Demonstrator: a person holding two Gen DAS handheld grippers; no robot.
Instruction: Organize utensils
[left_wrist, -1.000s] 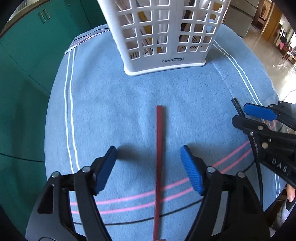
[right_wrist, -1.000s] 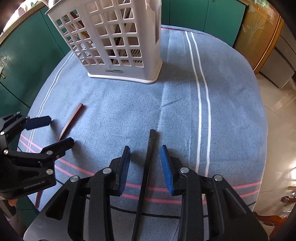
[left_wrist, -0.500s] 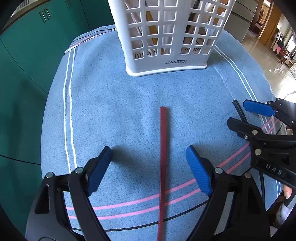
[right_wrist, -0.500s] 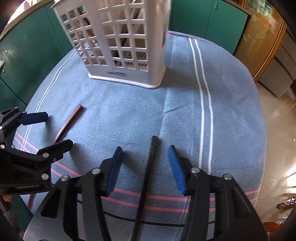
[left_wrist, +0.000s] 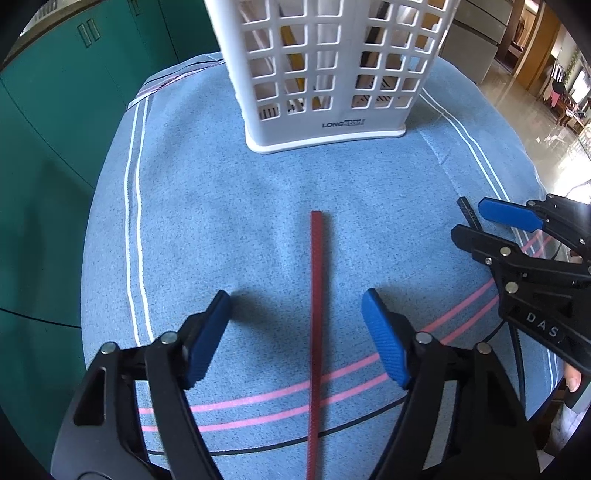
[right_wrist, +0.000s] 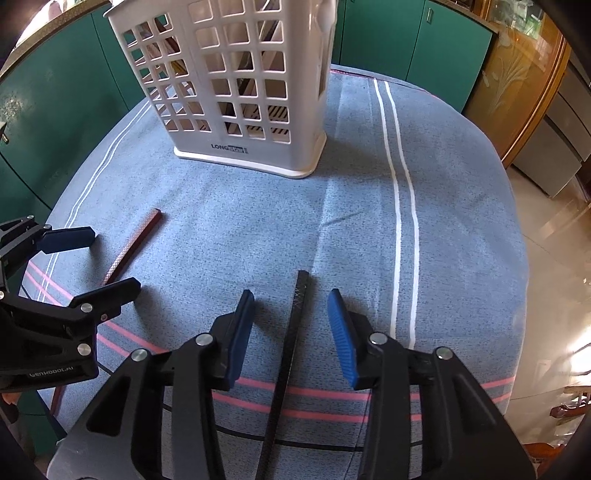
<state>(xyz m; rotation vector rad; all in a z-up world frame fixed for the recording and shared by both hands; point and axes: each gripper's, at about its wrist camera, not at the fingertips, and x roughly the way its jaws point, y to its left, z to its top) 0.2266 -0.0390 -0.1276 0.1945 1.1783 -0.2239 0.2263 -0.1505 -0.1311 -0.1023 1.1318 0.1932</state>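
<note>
A blue striped cloth (left_wrist: 207, 206) covers the table, with a white slotted basket (left_wrist: 325, 74) standing at the far side, apparently already holding some utensils. The left gripper (left_wrist: 295, 332) straddles a red chopstick (left_wrist: 316, 295); its jaws, wider half a second ago, are closing without touching it. The right gripper (right_wrist: 291, 332) is narrowing around a black chopstick (right_wrist: 291, 350), pads apart. Both sticks lie flat, so both grasps look imminent.

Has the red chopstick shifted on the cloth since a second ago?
No. The red chopstick lies where it did: it crosses the pink stripes at the same spot, its tip pointing at the white basket, between the left gripper's closing jaws, untouched.
</note>
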